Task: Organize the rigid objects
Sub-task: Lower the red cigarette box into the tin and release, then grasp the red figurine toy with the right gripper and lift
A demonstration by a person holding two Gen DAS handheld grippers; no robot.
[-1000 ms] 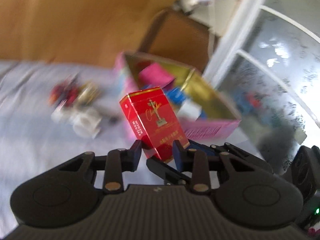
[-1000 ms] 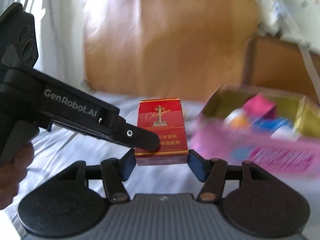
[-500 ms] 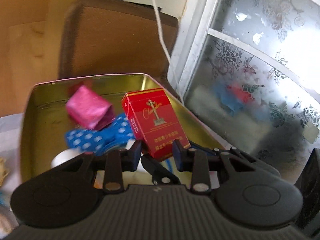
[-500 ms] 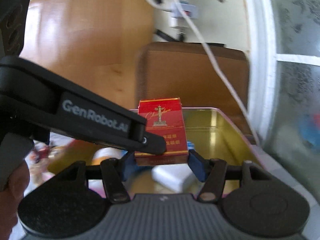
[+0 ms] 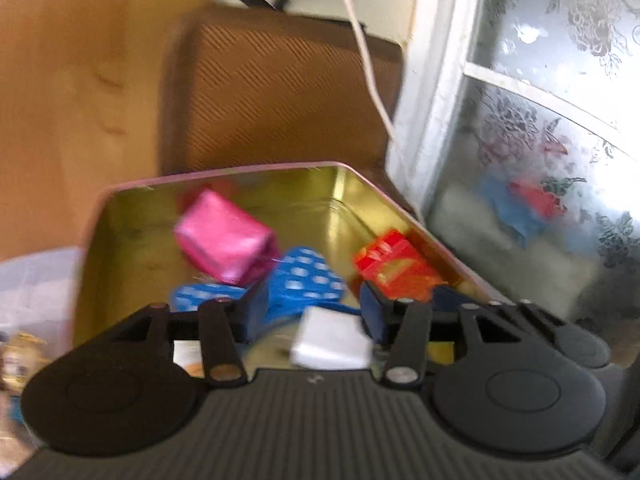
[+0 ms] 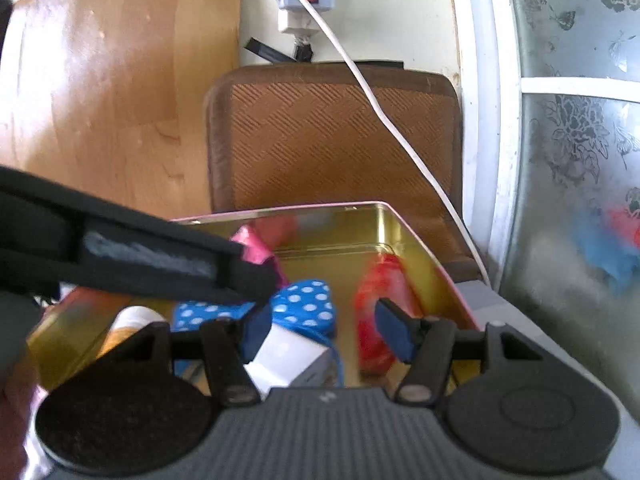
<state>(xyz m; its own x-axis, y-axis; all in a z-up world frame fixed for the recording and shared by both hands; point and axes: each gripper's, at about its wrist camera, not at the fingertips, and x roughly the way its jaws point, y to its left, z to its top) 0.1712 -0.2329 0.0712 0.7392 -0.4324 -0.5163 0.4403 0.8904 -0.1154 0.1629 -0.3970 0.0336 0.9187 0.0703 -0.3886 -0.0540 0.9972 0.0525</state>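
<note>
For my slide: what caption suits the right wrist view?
Open right tool above gold tin, red pack inside.

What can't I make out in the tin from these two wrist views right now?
- Red pack: motion-blurred in both views; print unreadable, resting or falling unclear.
- White block: near end hidden behind the left gripper body.
- Tin left side: covered in the right wrist view by the left gripper's arm.
- Orange-and-white item: too covered to identify.
- Right gripper: open, empty.
</note>
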